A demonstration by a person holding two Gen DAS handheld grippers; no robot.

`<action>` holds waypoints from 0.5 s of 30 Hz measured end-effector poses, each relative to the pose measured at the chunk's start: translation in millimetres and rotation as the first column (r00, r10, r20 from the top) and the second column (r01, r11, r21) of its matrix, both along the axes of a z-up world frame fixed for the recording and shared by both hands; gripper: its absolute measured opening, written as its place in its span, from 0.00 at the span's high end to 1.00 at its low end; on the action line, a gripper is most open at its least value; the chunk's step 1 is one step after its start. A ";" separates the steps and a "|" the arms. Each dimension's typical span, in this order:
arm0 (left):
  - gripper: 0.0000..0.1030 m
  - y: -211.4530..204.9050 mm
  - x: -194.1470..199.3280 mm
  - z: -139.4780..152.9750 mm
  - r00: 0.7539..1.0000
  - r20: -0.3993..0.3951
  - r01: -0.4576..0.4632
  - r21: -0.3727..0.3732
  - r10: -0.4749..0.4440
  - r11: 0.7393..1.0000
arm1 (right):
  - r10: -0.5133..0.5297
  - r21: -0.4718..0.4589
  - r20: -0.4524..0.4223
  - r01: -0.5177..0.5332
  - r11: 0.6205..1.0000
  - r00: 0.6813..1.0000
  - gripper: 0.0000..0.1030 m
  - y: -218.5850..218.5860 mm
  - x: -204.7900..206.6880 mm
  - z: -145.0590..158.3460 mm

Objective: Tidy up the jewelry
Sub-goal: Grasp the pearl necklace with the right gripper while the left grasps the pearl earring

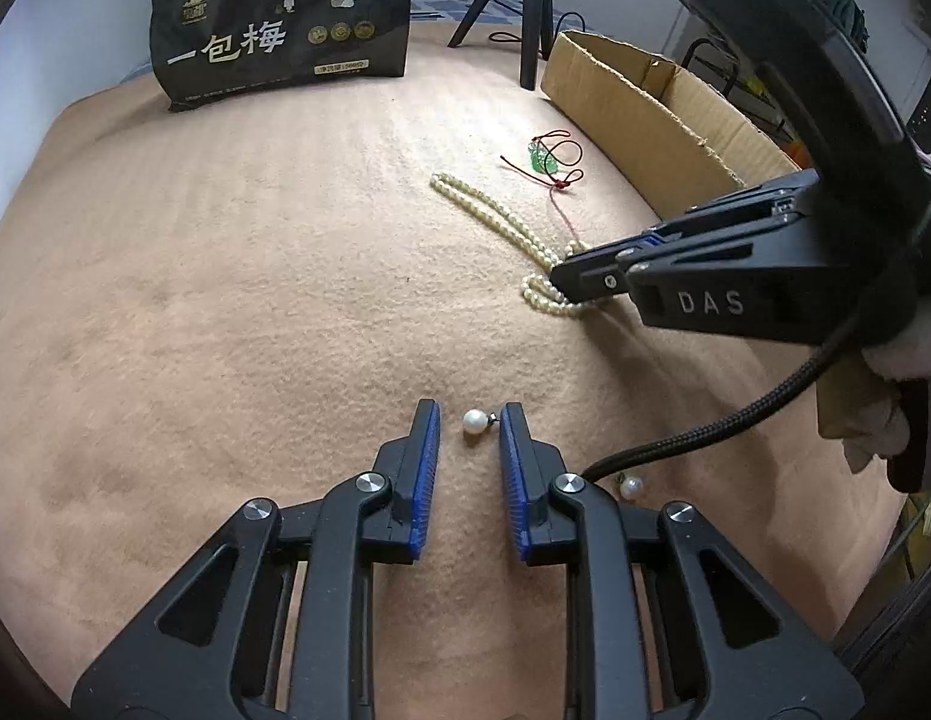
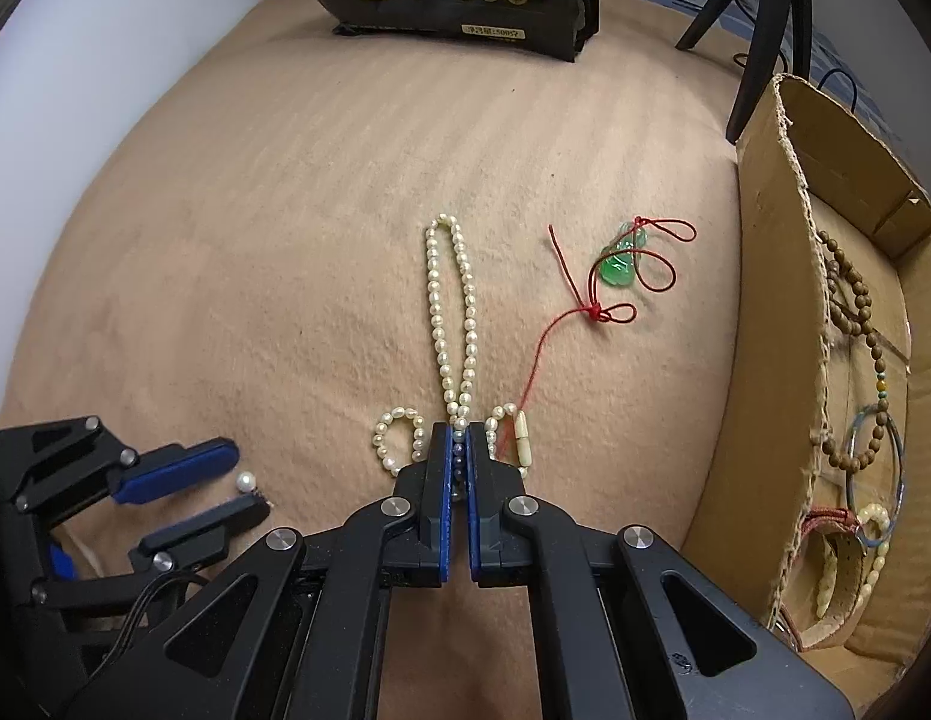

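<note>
Beige blanket (image 2: 225, 240) | right tongs (image 2: 459, 441) clench pearl necklace (image 2: 450, 300) | left tongs (image 1: 470, 420) spread round pearl earring (image 1: 474, 422) | cardboard box (image 2: 765, 360) beside

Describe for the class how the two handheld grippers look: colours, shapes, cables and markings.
Both are matte black linkage frames with triangular cut-outs and round silver pivot screws. The left gripper has blue ribbed finger pads. The right gripper has matching blue pads, white "DAS" lettering on its side, and a black braided cable.
</note>
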State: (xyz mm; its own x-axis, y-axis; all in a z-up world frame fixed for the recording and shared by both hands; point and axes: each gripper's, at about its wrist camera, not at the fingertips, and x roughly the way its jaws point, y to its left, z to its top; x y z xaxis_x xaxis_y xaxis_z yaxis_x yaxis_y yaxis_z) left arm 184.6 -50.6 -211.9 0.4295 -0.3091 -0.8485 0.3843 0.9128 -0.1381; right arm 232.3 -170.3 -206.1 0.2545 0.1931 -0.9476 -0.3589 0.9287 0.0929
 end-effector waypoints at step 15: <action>0.93 12.1 -6.9 29.6 0.997 0.055 -0.052 -0.055 0.055 0.997 | -0.062 0.105 0.068 0.054 0.993 0.996 0.98 -13.7 4.3 33.9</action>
